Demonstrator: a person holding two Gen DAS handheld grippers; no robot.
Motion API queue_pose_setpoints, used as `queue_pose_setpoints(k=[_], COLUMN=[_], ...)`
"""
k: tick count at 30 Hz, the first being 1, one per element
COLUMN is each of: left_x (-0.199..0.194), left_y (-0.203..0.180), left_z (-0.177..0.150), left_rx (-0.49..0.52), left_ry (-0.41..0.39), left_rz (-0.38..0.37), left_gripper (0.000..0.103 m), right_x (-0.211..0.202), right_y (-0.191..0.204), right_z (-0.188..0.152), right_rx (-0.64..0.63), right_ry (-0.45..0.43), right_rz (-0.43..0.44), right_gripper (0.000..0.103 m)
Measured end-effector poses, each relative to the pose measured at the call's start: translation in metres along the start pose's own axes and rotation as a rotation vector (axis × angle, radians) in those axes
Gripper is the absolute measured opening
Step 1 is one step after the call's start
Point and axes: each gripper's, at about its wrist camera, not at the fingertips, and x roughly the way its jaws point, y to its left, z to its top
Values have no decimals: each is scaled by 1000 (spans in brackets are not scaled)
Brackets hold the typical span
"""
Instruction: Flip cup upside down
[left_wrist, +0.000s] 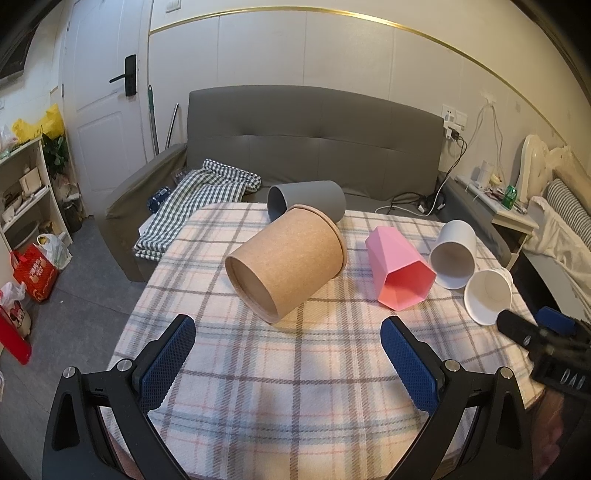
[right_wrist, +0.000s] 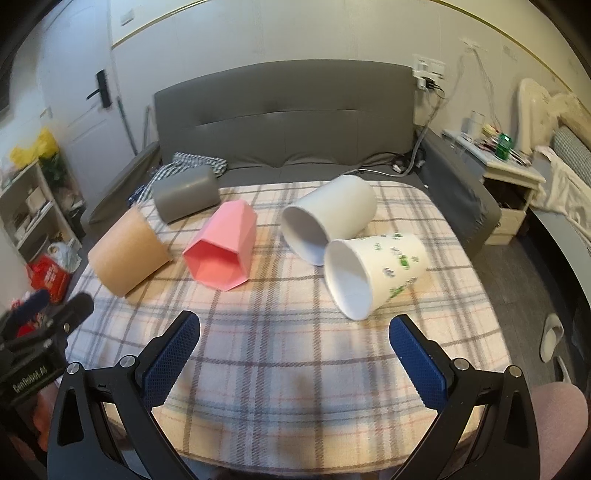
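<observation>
Several cups lie on their sides on a plaid-covered table (left_wrist: 280, 369). A brown paper cup (left_wrist: 286, 260) lies just ahead of my open, empty left gripper (left_wrist: 288, 332), its base toward me. Behind it lies a dark grey cup (left_wrist: 308, 199). To the right lie a pink faceted cup (left_wrist: 400, 271), a light grey cup (left_wrist: 454, 254) and a white paper cup (left_wrist: 487, 295). My right gripper (right_wrist: 295, 328) is open and empty. The white paper cup with green print (right_wrist: 373, 273) lies just ahead of it, mouth toward me. The light grey cup (right_wrist: 328, 221), pink cup (right_wrist: 223, 247), brown cup (right_wrist: 127, 253) and dark grey cup (right_wrist: 186, 194) lie beyond.
A grey sofa (left_wrist: 314, 147) stands behind the table with a checked cloth (left_wrist: 199, 199) on it. A shelf (left_wrist: 26, 192) and bags are on the floor at the left. A bedside table (right_wrist: 509, 192) stands at the right. Each gripper shows at the edge of the other's view.
</observation>
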Motion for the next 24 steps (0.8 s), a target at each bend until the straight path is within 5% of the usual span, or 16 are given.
queue_pose_setpoints(k=[12,24], left_x=[18,35], left_y=[9,18], left_z=[6,13], left_rx=[21,-10], left_ry=[5,27], left_rz=[-10,-55], left_gripper=[103,103], right_x=[24,94], right_y=[-58,-109], right_z=[46,60], right_rx=[270,582], right_ry=[71,316], right_rz=[-105,-64], right_gripper=[103,99])
